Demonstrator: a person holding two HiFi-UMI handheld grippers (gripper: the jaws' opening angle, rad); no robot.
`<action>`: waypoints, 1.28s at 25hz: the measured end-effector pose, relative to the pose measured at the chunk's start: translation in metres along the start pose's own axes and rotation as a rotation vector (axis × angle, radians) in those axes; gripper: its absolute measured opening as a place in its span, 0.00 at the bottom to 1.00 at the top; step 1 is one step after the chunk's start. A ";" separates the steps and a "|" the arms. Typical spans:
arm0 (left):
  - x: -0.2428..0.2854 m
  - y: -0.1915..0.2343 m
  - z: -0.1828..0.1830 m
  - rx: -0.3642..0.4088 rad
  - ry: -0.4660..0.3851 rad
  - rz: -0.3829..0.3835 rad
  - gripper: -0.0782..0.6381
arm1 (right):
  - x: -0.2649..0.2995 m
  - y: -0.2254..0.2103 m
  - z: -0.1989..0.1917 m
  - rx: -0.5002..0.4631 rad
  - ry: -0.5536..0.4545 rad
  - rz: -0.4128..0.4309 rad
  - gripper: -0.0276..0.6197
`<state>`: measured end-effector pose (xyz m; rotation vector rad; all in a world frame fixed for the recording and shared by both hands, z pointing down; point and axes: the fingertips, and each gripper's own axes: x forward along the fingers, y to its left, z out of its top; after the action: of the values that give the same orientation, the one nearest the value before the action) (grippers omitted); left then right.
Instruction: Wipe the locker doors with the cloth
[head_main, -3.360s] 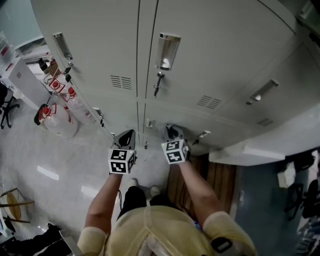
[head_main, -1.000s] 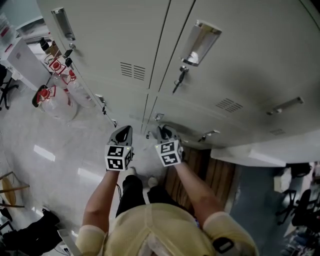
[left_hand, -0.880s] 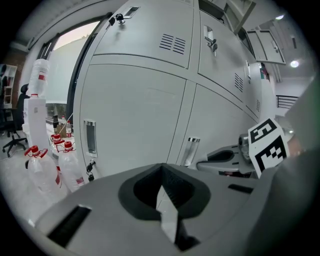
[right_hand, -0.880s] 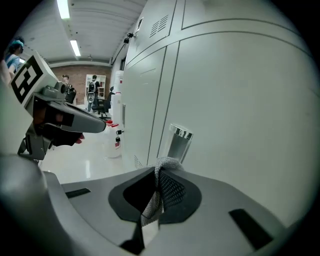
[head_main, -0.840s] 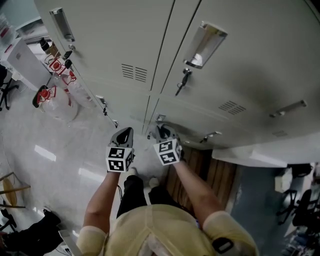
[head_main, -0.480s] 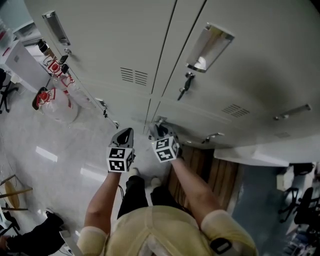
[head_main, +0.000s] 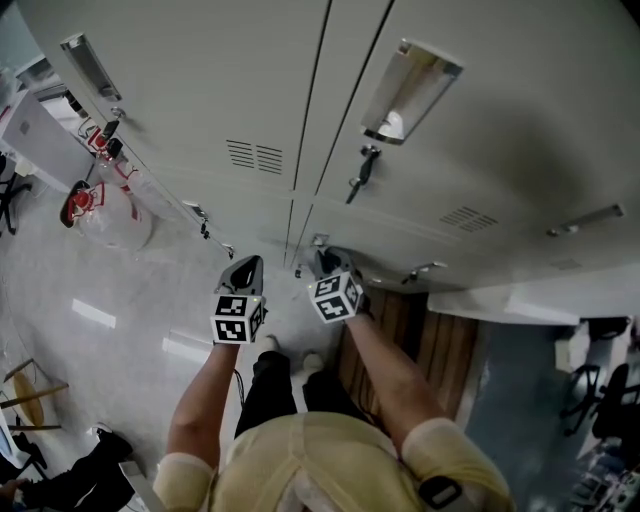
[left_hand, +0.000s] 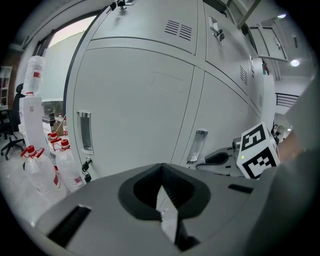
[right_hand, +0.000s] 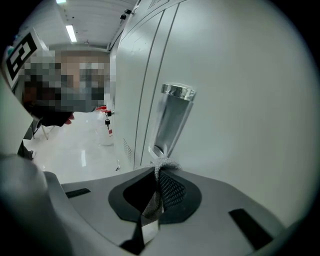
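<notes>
locker doors (head_main: 480, 130) grey, ahead of both claws | bottles (left_hand: 42, 167) left of left gripper (left_hand: 161, 192), red labels too small to read | left gripper clenched, empty | right gripper (right_hand: 156, 187) pinching grey cloth (right_hand: 164, 165), near door handle (right_hand: 172, 117)

Matt painted-metal locker doors (head_main: 480, 120); polished metal handle recess (right_hand: 172, 117); coarse woven cloth (right_hand: 163, 167); glossy floor (head_main: 120, 300).

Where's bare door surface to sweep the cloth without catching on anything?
Free: the upper left door above its vent slots; in the right gripper view, the plain panel right of the recessed handle, near the cloth. Crowded: the upper handle with its key below.
</notes>
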<state>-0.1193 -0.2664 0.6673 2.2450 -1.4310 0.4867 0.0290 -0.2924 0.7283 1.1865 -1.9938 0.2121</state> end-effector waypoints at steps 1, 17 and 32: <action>0.001 -0.002 0.000 0.002 0.001 -0.004 0.11 | -0.001 -0.003 -0.003 0.002 0.005 -0.006 0.05; 0.023 -0.056 0.009 0.040 0.020 -0.088 0.11 | -0.030 -0.052 -0.044 0.042 0.037 -0.088 0.05; 0.030 -0.087 0.006 0.083 0.024 -0.119 0.11 | -0.058 -0.095 -0.082 0.172 0.062 -0.166 0.05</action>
<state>-0.0269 -0.2600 0.6631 2.3648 -1.2783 0.5420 0.1645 -0.2644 0.7204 1.4299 -1.8414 0.3364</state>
